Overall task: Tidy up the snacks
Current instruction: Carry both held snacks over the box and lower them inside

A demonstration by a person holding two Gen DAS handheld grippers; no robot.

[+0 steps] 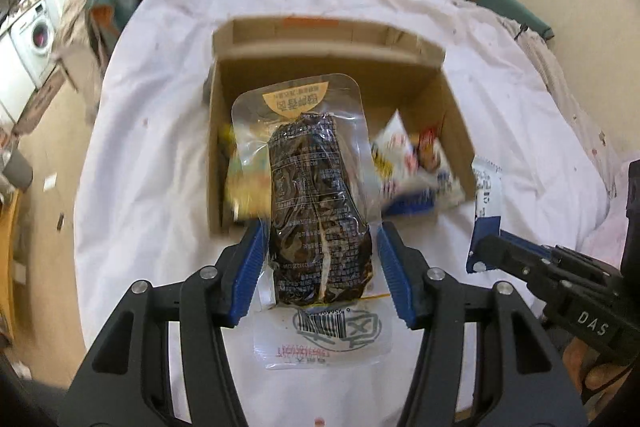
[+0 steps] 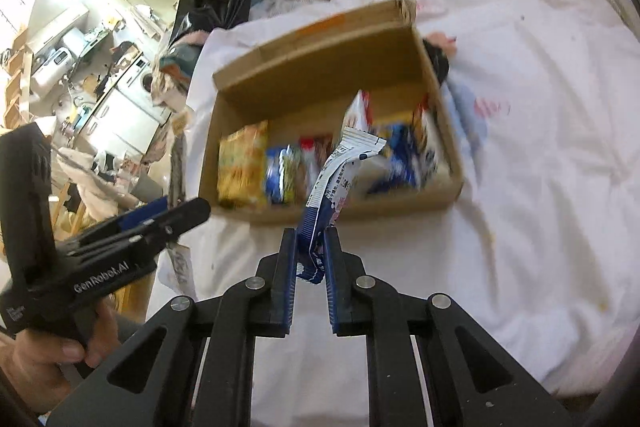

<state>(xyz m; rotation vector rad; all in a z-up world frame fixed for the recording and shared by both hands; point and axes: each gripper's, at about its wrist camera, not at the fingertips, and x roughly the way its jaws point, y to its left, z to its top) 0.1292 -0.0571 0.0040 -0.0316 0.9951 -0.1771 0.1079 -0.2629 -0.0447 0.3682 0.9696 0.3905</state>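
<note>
Gripping a dark pouch (image 1: 320,211), left claw (image 1: 320,259), right claw (image 2: 312,247) clamped on a blue-white sachet (image 2: 340,167), cardboard box (image 2: 320,55) of snacks on the bed (image 2: 540,147)

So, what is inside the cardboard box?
The cardboard box holds snack packets: yellow, blue and white-blue. What lies under them is hidden.

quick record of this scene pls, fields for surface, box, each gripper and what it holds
surface: white bedsheet
box: open cardboard box, several snack packets inside
left gripper: shut on clear vacuum pack of dark food
right gripper: shut on blue-and-white snack packet
position: both packs held above the sheet, just short of the box
</note>
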